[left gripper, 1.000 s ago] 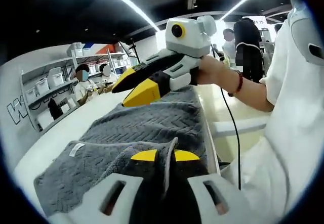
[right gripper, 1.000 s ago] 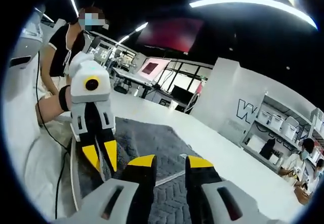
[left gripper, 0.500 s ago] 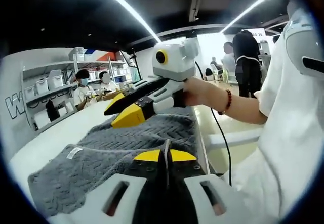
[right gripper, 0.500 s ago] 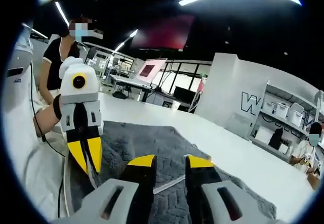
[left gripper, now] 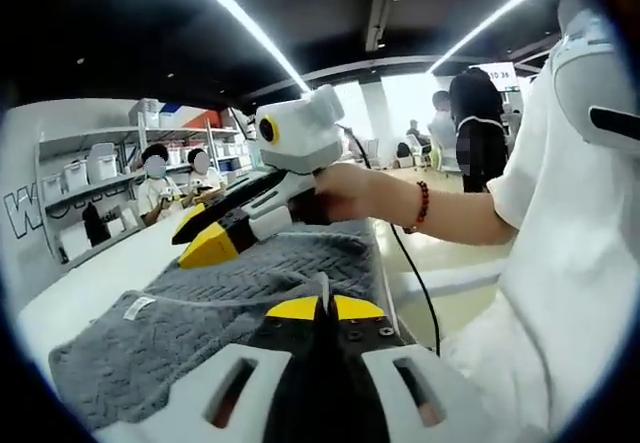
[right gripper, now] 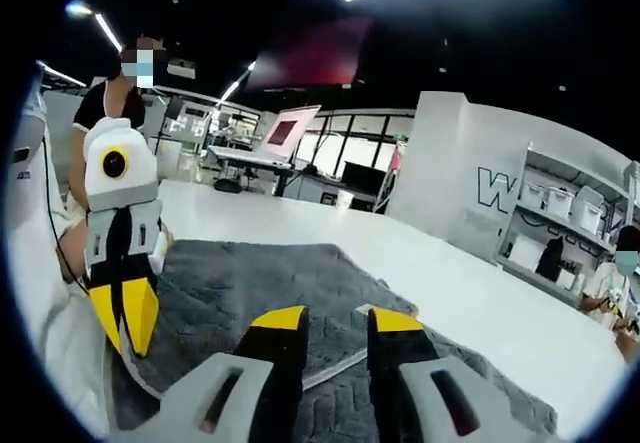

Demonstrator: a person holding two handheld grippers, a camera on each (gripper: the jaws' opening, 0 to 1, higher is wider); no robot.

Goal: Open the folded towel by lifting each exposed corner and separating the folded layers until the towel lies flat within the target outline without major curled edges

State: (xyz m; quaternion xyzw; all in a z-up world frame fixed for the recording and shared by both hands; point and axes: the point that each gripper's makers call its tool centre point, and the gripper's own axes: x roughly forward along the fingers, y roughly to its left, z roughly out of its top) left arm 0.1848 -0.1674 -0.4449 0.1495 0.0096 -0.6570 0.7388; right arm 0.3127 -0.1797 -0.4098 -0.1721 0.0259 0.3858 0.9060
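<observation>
The grey towel with a zigzag weave lies spread on the white table, a white label near its 9 o'clock edge. The left gripper, at 6 o'clock, is clamped on a raised towel edge. The right gripper view shows the far corner toward 12 o'clock and the right gripper, tongs apart, above the cloth, not gripping it.

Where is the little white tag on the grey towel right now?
In the left gripper view, the white tag lies on the towel's left part, near its edge beside the white table.
</observation>
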